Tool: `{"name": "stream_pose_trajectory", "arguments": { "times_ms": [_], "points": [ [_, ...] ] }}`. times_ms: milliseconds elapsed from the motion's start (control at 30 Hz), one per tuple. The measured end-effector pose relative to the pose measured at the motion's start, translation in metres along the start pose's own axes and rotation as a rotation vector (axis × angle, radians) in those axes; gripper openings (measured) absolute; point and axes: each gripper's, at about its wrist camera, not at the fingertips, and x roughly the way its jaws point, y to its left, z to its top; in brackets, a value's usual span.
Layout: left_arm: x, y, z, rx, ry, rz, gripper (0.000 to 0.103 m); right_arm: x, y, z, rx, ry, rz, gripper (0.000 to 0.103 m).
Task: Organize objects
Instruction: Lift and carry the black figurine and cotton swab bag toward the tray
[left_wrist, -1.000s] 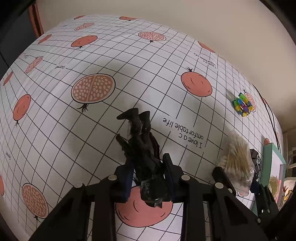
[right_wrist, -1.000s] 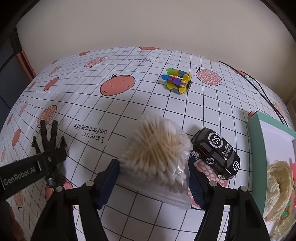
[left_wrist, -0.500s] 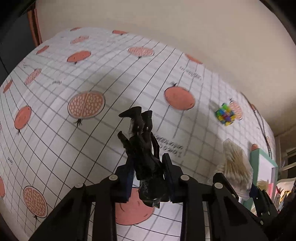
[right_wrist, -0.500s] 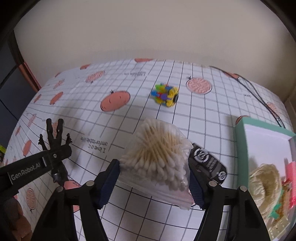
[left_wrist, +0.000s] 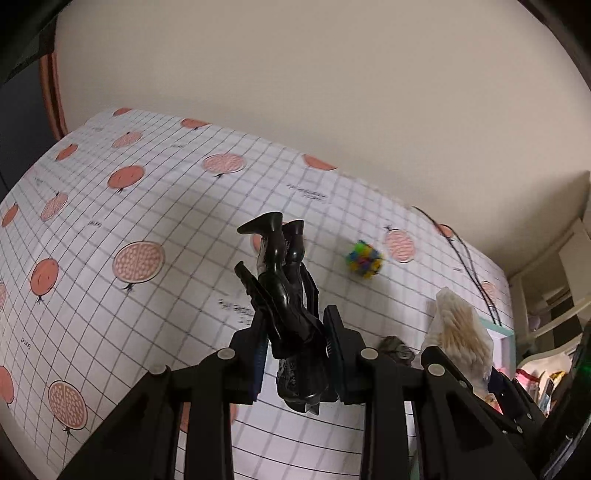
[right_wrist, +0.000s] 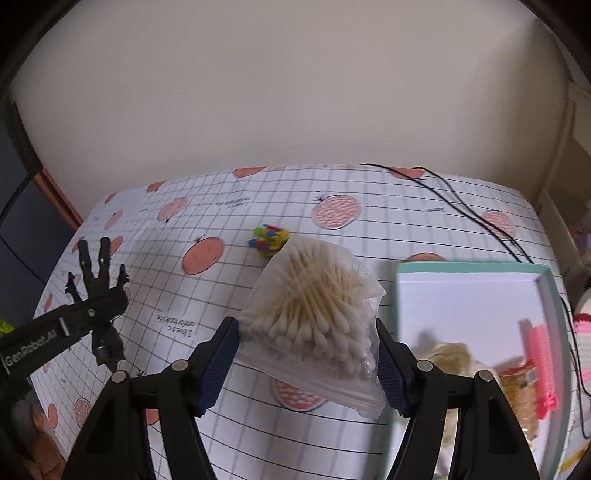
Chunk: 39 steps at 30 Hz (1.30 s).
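1. Your left tongs are gripping a black figurine upside down, clear above the worktop.
2. Your right tongs are clamping a bag of cotton swabs, lifted beside the teal tray.
3. You are judged to be mid-carry; next, you are needing to bring each item over the tray before releasing.
4. A colourful block toy is lying uncollected behind.
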Motion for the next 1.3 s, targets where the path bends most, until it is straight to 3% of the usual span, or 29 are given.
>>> {"name": "stream_pose_trajectory", "arguments": {
  "times_ms": [600,900,1300],
  "points": [
    [0.009,-0.108,-0.019,0.148,-0.003,-0.078,0.031,-0.021,-0.097,-0.009,0.099,-0.012,-0.069,0.072],
    [0.036,-0.153,-0.028,0.201,0.033,-0.130,0.031,-0.015,-0.155,-0.019,0.197,0.002,-0.089,0.072],
    [0.062,-0.198,-0.039,0.263,0.053,-0.202,0.031,-0.015,-0.180,-0.024,0.174,0.011,-0.134,0.072]
  ]
}}
